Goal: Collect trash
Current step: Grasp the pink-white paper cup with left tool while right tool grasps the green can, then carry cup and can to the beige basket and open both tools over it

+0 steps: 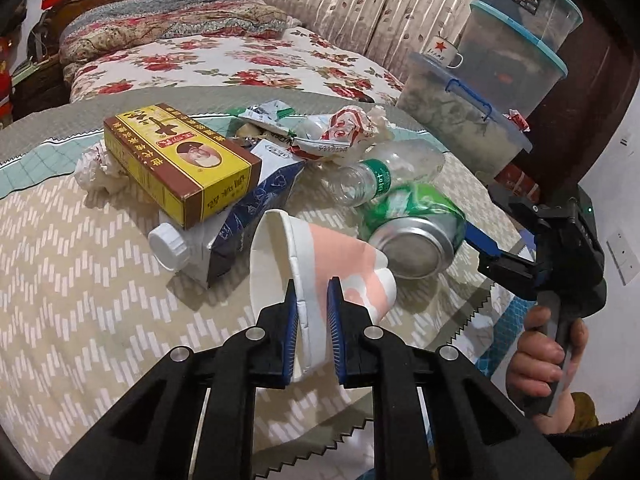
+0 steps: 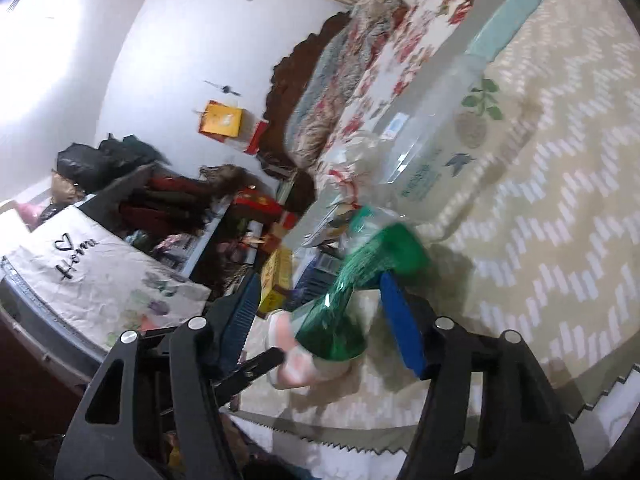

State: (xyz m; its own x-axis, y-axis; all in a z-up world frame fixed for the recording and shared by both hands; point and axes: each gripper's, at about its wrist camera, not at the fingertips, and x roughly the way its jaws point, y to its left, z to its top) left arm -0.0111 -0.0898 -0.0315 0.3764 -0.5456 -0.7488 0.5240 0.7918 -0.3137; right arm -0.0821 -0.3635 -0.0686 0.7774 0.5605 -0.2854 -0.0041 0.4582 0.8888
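Left gripper [image 1: 312, 292] fingers pinch the paper cup [image 1: 320, 256] rim, right gripper [image 2: 320, 320] fingers stand half-wide around the green can [image 2: 360, 276]; next, I think, close and lift.

Paper cup [image 1: 320, 264] white-pink; can [image 1: 416, 220] green; box [image 1: 180, 164] yellow-brown; tablecloth [image 1: 100, 300] beige chevron, seemingly.

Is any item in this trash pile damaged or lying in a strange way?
Yes. The paper cup lies on its side, its rim squashed flat between the left gripper pads. The green can is dented.
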